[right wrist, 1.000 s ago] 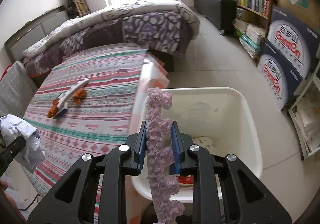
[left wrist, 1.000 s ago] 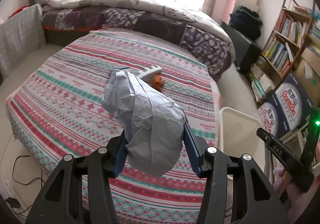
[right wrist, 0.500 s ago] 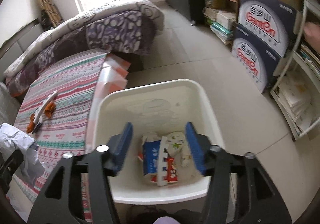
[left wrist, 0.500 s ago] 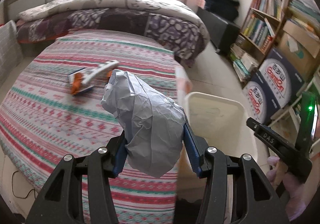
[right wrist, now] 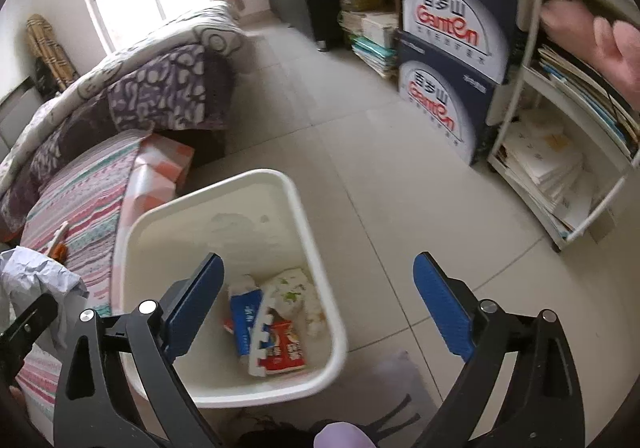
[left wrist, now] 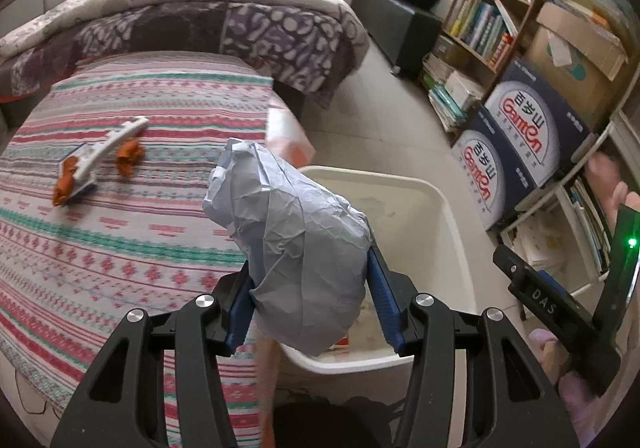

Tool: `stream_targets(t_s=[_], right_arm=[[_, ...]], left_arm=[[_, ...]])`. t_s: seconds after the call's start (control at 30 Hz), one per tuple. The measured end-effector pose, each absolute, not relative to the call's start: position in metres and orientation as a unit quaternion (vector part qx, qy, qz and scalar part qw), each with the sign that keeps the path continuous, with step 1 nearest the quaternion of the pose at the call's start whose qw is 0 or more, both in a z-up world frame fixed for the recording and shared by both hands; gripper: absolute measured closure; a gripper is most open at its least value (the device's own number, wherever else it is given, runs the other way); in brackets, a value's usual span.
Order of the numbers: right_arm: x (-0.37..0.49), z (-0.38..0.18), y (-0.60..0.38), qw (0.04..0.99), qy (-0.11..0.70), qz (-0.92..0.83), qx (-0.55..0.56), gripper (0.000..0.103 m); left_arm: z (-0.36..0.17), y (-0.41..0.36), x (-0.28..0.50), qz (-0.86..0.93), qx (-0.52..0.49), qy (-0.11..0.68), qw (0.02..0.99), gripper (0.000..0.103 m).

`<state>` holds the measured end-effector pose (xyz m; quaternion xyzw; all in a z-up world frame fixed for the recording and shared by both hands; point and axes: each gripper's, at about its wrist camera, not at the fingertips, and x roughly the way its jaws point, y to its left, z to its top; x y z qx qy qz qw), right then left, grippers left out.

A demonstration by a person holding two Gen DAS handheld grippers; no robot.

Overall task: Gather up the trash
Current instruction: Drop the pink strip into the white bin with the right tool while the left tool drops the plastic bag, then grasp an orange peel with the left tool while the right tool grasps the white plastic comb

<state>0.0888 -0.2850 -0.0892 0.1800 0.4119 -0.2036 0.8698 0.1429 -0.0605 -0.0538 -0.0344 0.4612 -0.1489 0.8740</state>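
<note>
My left gripper (left wrist: 310, 288) is shut on a crumpled grey paper ball (left wrist: 296, 244), held at the bed's edge beside the white bin (left wrist: 448, 224). My right gripper (right wrist: 324, 288) is wide open and empty above the white bin (right wrist: 324, 260), which holds blue and red wrappers (right wrist: 264, 332). Orange scraps and a white strip (left wrist: 100, 156) lie on the striped bedspread (left wrist: 132, 248). The paper ball also shows at the left edge of the right wrist view (right wrist: 32, 280).
Two dark Ganten boxes (right wrist: 452, 60) and bookshelves (left wrist: 492, 24) stand to the right of the tiled floor (right wrist: 380, 168). A quilt (left wrist: 224, 20) lies across the far bed. A white rack of papers (right wrist: 560, 152) is at far right.
My right gripper opened and dropped the pink foam strip, then opened wider. My left gripper carried the paper ball rightward toward the bin.
</note>
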Motion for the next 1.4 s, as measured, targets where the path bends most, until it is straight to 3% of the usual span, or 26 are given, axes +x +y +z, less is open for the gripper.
stream_targets(t_s=[0.23, 0.4, 1.17, 1.4], right_arm=[[0.085, -0.097, -0.299, 0.861, 0.417, -0.213, 0.195, 0.011], [0.09, -0.1, -0.294, 0.862, 0.423, -0.205, 0.193, 0.01], [0.131, -0.111, -0.237, 0.86, 0.459, -0.15, 0.169, 0.009], [0.143, -0.115, -0.217, 0.857, 0.471, -0.136, 0.159, 0.009]], left_arm=[[-0.06, -0.087, 0.149, -0.173, -0.032, 0.475, 0.862, 0.047], [-0.062, -0.08, 0.156, -0.165, -0.044, 0.476, 0.863, 0.035], [-0.085, 0.153, 0.24, 0.06, -0.08, 0.478, 0.873, 0.035], [-0.1, 0.179, 0.255, 0.05, -0.095, 0.488, 0.866, 0.045]])
